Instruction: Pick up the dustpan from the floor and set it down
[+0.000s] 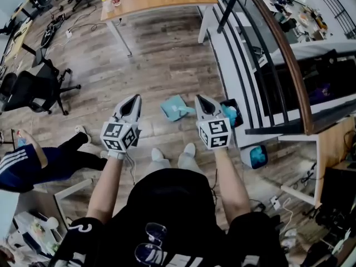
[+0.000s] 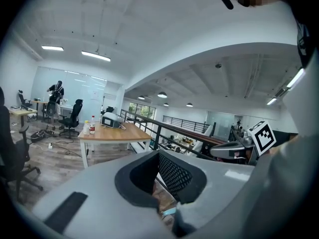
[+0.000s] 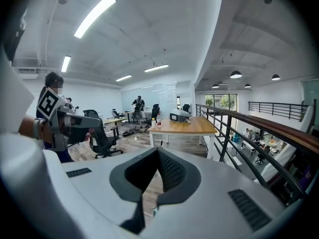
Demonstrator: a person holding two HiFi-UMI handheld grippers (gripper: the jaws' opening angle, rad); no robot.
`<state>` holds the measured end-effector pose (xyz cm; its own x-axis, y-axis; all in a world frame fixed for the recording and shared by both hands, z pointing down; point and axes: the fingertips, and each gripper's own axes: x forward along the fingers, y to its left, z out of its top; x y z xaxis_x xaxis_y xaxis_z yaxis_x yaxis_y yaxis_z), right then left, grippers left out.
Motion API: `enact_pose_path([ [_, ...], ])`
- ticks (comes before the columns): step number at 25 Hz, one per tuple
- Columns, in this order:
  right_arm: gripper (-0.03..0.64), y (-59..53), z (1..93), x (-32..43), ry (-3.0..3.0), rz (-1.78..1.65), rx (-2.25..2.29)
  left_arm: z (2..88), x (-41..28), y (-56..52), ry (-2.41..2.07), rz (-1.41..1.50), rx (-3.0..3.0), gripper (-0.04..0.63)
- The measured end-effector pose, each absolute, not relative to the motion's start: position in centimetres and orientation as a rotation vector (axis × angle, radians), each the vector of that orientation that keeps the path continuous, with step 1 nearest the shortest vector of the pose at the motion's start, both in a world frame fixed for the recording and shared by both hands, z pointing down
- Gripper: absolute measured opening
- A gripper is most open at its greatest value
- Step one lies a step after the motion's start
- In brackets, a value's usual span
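- Though shut tight and empty on left gripper [image 1: 135, 98] and right gripper [image 1: 200, 98] alike, must part before any grasp.
- Approach step, seemingly: hovering over the teal dustpan [image 1: 173, 107], which lies untouched on the floor [image 1: 161, 54] between both tips.
- Next: lower, open, clamp its handle.
- Beware bin [image 1: 232, 115] beside it, railing [image 1: 281, 43] right; seated person [image 1: 33, 163] well left.

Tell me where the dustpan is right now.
In the head view, the teal dustpan lies on the wooden floor between the left gripper and right gripper, nearer the right one, just ahead of the person's shoes.
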<state>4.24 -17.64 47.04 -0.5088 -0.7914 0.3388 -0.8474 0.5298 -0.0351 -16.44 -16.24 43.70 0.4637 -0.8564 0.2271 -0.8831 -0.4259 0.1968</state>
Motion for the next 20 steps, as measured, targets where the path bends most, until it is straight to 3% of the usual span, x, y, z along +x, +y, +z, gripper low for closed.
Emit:
enact_pose_path([
  [8,-0.006,-20.3,52.3,4.6,-2.511,0.306,1.219,47.5,-14.5,-17.7,-1.489,0.167,2.356,-0.006],
  [20,-0.006,-22.9,67.0,3.5,-2.441,0.461,0.903,57.9,-12.6,-19.7,-1.496,0.229,2.214,-0.006],
])
